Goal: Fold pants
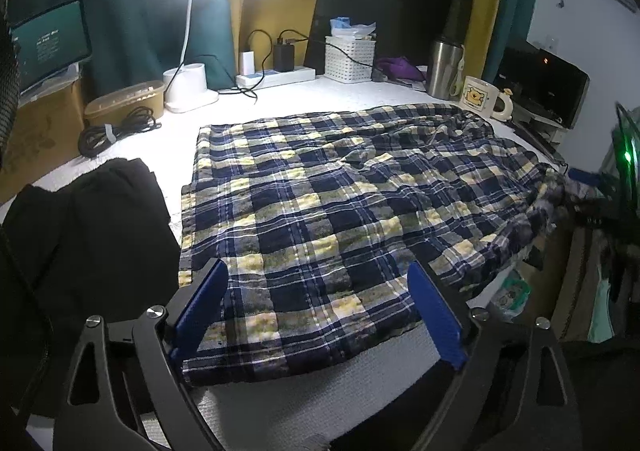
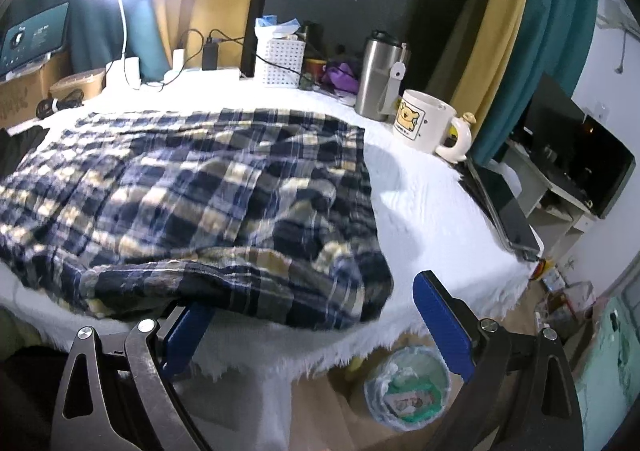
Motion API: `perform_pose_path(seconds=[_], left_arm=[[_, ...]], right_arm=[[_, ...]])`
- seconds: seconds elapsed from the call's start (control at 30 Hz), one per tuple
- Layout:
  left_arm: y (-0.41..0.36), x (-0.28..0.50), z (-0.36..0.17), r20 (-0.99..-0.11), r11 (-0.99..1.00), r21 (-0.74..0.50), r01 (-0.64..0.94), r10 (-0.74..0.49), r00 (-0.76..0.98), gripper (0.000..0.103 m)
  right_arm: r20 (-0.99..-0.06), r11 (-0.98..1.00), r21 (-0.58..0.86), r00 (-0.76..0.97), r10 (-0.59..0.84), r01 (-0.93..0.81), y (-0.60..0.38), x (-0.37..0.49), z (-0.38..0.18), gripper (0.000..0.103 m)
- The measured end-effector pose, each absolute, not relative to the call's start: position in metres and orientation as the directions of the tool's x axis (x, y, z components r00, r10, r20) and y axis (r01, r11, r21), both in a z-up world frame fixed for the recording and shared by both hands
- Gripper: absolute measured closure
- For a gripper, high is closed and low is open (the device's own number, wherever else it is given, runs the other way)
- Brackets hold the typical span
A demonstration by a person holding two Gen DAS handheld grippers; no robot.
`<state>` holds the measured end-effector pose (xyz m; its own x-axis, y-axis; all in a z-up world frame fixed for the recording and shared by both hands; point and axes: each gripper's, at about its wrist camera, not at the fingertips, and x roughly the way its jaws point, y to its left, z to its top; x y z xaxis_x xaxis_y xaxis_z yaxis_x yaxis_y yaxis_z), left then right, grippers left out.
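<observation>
Blue, yellow and white plaid pants lie spread across the white fuzzy table cover; their right end hangs over the table edge. My left gripper is open, its blue fingers wide apart just above the pants' near edge. In the right wrist view the pants are bunched near the table's front edge. My right gripper is open at that edge; its left finger sits under the overhanging cloth, the right finger is free.
A black garment lies left of the pants. At the back stand a lit lamp, power strip, white basket, steel tumbler and bear mug. A laptop lies at the right edge; a bin stands below.
</observation>
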<state>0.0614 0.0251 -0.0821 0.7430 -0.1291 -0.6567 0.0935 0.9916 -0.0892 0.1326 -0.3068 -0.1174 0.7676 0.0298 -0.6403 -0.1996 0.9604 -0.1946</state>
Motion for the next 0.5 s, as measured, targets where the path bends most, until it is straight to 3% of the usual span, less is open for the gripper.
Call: perform_pose_path(seconds=[0.5], left_arm=[[-0.007, 0.066, -0.083, -0.630, 0.976, -0.039, 0.212, -0.189, 0.754, 0.009]], right_arm=[[-0.691, 0.968, -0.129, 0.719, 0.069, -0.217, -0.296, 0.203, -0.123, 0.006]])
